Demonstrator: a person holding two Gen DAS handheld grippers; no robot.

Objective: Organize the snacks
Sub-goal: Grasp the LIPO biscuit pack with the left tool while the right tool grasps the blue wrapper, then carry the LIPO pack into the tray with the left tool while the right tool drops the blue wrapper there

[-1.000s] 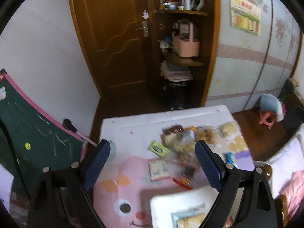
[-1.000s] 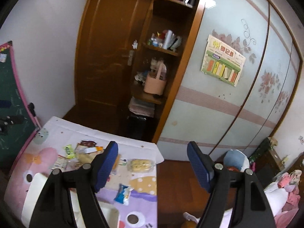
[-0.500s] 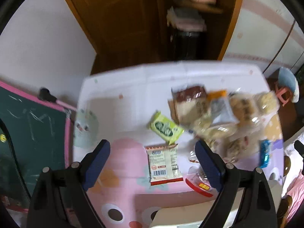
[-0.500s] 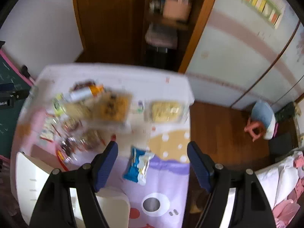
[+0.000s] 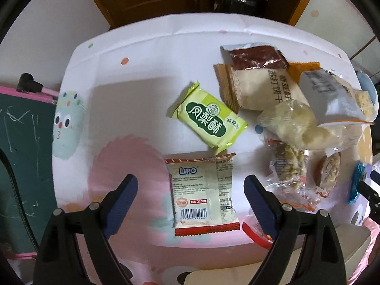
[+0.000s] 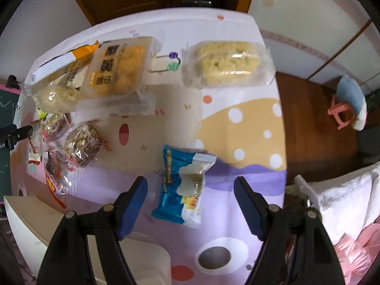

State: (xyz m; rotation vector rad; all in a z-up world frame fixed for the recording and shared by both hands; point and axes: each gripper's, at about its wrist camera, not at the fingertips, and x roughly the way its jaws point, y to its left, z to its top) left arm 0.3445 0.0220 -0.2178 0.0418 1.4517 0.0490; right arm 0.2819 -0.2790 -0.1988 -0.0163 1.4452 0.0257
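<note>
Snack packets lie on a cartoon-print table cloth (image 5: 133, 71). My left gripper (image 5: 191, 187) is open above a white and red Lipo packet (image 5: 201, 194) that lies between its fingers. A green packet (image 5: 209, 116) lies just beyond it, and a pile of clear-wrapped snacks (image 5: 296, 123) lies to the right. My right gripper (image 6: 190, 187) is open above a blue and white packet (image 6: 184, 185). Farther off lie a yellow cake packet (image 6: 118, 68) and a clear-wrapped crumbly cake (image 6: 225, 61).
A white tray (image 6: 30, 223) sits at the near left in the right wrist view, and its corner shows in the left wrist view (image 5: 351, 249). A green chalkboard (image 5: 21, 147) stands left of the table. A small pink stool (image 6: 349, 104) stands on the wooden floor to the right.
Both grippers have tilted down from the room toward the table and come closer to it. The Lipo packet and the blue packet now lie between their open fingers.
</note>
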